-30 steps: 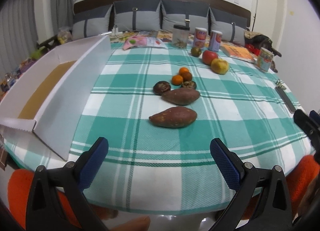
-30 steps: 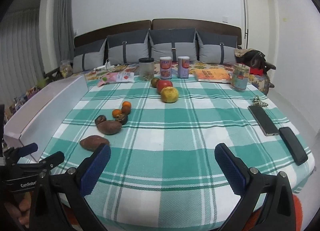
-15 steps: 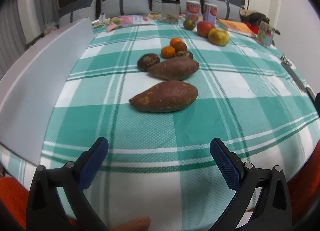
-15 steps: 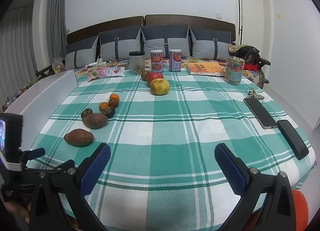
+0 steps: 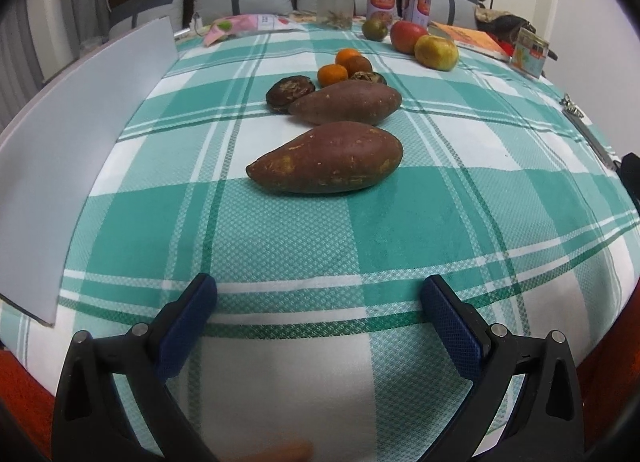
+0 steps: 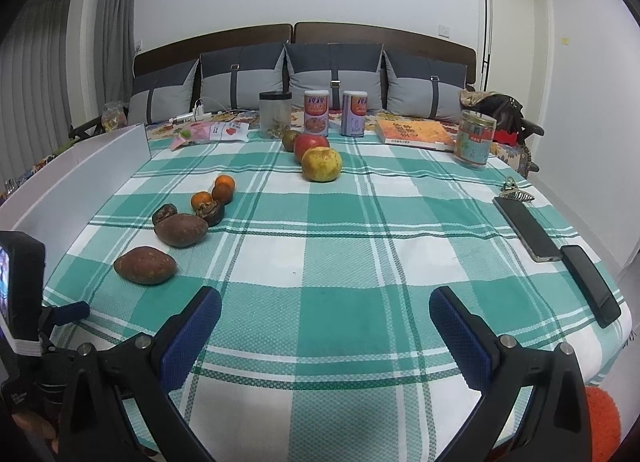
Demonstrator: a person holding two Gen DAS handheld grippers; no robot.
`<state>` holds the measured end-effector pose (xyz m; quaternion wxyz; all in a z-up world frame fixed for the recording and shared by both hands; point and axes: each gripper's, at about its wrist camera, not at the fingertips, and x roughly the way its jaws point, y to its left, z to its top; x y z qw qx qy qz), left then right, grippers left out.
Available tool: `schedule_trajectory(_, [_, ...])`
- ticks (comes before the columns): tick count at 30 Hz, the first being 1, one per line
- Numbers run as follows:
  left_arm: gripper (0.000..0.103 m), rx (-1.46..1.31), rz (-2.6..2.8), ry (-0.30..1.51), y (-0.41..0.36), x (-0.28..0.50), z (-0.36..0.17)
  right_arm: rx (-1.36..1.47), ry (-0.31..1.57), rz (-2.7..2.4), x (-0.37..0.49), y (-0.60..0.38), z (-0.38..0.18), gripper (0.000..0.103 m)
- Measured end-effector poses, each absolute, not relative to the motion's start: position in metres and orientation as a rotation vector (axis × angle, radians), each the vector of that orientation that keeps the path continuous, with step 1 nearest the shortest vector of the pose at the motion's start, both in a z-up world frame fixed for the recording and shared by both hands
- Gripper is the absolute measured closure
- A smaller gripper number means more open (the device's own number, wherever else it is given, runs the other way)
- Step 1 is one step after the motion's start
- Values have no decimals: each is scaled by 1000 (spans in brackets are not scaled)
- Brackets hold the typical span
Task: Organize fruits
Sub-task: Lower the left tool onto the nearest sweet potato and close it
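Two brown sweet potatoes lie on the green checked cloth: the near one (image 5: 328,158) (image 6: 145,265) and the far one (image 5: 346,104) (image 6: 181,229). Behind them sit two dark wrinkled fruits (image 5: 290,91) and small oranges (image 5: 333,75) (image 6: 224,187). Farther back are a yellow-green fruit (image 5: 436,53) (image 6: 321,164), a red apple (image 5: 408,36) (image 6: 310,145) and a green fruit (image 5: 374,29). My left gripper (image 5: 318,314) is open and empty, just short of the near sweet potato. My right gripper (image 6: 325,320) is open and empty over the cloth's front middle.
A white cardboard box (image 5: 80,134) (image 6: 80,178) runs along the left side. Jars and cans (image 6: 316,113), a book (image 6: 412,133), a snack packet (image 6: 208,132) stand at the back. Two phones (image 6: 526,228) and a hair clip (image 6: 516,192) lie at the right. Cushions line the headboard.
My left gripper has moved forward and lower toward the near sweet potato, which now looks much larger. My right gripper has shifted slightly forward. Both stay open.
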<state>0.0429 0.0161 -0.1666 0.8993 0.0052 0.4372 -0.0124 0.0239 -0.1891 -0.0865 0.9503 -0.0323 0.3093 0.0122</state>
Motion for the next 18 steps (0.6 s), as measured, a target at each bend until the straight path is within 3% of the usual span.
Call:
schedule_trajectory(11, [1, 11, -88, 938, 21, 50, -162, -94, 731, 60, 35, -188, -114, 0])
schedule_trajectory(18, [1, 76, -280, 905, 28, 84, -129, -113, 763, 108, 34, -179, -123, 0])
